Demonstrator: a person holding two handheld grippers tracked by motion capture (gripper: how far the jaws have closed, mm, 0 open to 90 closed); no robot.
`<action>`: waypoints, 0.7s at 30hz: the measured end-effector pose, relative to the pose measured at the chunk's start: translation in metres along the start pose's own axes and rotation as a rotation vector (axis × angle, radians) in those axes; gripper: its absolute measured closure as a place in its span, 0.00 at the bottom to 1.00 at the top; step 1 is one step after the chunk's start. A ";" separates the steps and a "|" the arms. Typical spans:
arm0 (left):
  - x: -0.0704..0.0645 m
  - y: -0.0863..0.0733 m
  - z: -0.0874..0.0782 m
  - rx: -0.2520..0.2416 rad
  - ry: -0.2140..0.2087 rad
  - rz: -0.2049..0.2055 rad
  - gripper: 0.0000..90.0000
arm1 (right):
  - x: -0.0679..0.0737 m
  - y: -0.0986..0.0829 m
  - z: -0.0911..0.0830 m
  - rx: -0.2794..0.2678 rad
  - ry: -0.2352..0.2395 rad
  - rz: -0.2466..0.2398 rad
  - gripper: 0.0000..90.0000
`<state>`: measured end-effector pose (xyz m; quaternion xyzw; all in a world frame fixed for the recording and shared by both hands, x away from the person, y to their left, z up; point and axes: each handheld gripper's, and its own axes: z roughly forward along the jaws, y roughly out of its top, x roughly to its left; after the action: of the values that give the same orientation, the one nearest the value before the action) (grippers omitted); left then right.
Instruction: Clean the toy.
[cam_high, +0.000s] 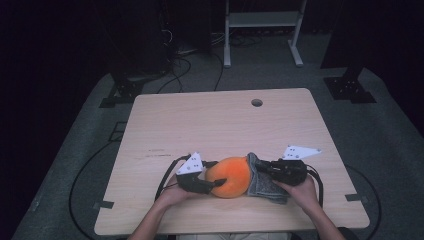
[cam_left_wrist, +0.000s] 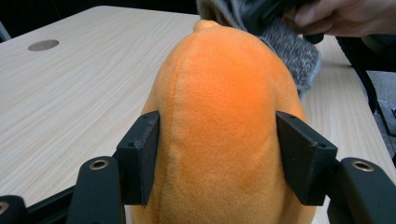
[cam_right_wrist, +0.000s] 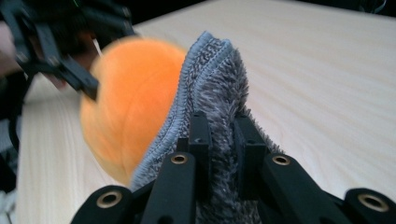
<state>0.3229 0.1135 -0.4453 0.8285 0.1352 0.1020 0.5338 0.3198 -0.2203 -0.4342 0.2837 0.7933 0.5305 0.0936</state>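
An orange plush toy (cam_high: 230, 176) lies near the front middle of the wooden table (cam_high: 210, 122). My left gripper (cam_high: 212, 183) is shut on the toy's left end; in the left gripper view both pads press into the orange plush toy (cam_left_wrist: 219, 116). A grey fuzzy cloth (cam_high: 265, 182) rests against the toy's right side. My right gripper (cam_high: 260, 169) is shut on a fold of that cloth. In the right gripper view the grey cloth (cam_right_wrist: 219, 88) stands up between the jaws, with the orange toy (cam_right_wrist: 135, 102) behind it at left.
A round cable hole (cam_high: 256, 102) sits near the table's far edge. Beyond the table stand a white metal frame (cam_high: 262, 25) and dark stands on grey carpet. Cables run along the floor at left.
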 end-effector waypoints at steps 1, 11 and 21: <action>-0.001 0.000 0.001 -0.001 0.000 0.004 0.40 | 0.002 0.002 -0.001 -0.029 0.005 -0.005 0.88; 0.000 0.001 0.000 0.002 -0.007 -0.015 0.39 | 0.002 0.009 0.011 -0.022 0.018 0.007 0.88; 0.003 0.000 0.002 -0.013 0.011 -0.064 0.37 | 0.012 0.007 0.001 -0.058 0.064 0.001 0.88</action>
<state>0.3263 0.1132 -0.4458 0.8198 0.1639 0.0904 0.5412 0.3127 -0.2106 -0.4270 0.2640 0.7800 0.5622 0.0760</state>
